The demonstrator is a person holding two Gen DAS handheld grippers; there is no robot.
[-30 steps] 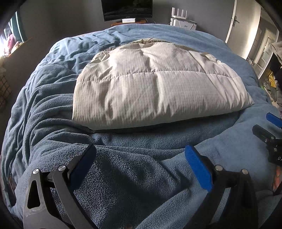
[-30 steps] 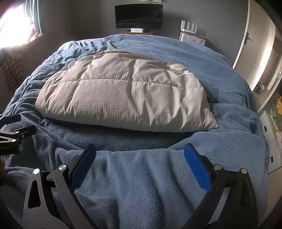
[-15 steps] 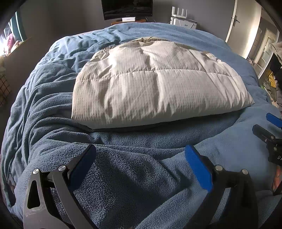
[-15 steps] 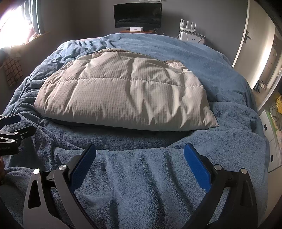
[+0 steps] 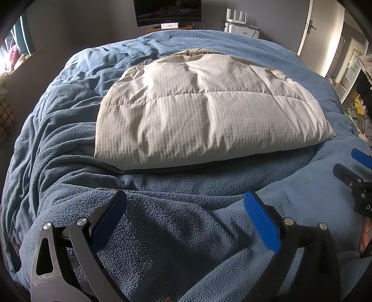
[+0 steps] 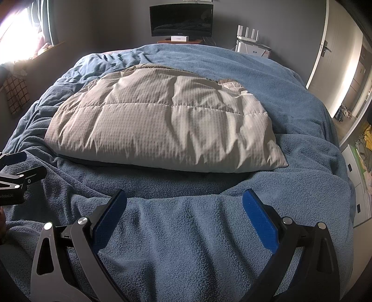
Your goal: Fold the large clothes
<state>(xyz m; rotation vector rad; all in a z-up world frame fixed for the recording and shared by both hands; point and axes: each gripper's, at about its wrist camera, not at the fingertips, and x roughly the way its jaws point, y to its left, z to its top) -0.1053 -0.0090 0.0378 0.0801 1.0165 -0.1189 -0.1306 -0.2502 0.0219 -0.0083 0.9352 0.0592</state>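
A beige quilted down garment (image 5: 204, 111) lies folded into a puffy rectangle in the middle of the bed; it also shows in the right wrist view (image 6: 167, 125). My left gripper (image 5: 184, 204) is open and empty, low over the blue fleece blanket (image 5: 162, 223) just short of the garment's near edge. My right gripper (image 6: 184, 202) is open and empty, over the same blanket (image 6: 186, 232) in front of the garment. Each gripper shows at the edge of the other's view, the right one (image 5: 358, 172) and the left one (image 6: 16, 172).
The blue blanket covers the whole bed. A dark monitor (image 6: 181, 21) and a white router (image 6: 247, 34) stand behind the bed's far end. A door (image 6: 323, 46) and cluttered floor lie to the right. A bright window (image 6: 16, 34) is at the left.
Both grippers have drifted slightly, so the garment sits a little differently in each view. The garment itself has not moved and both grippers stay open.
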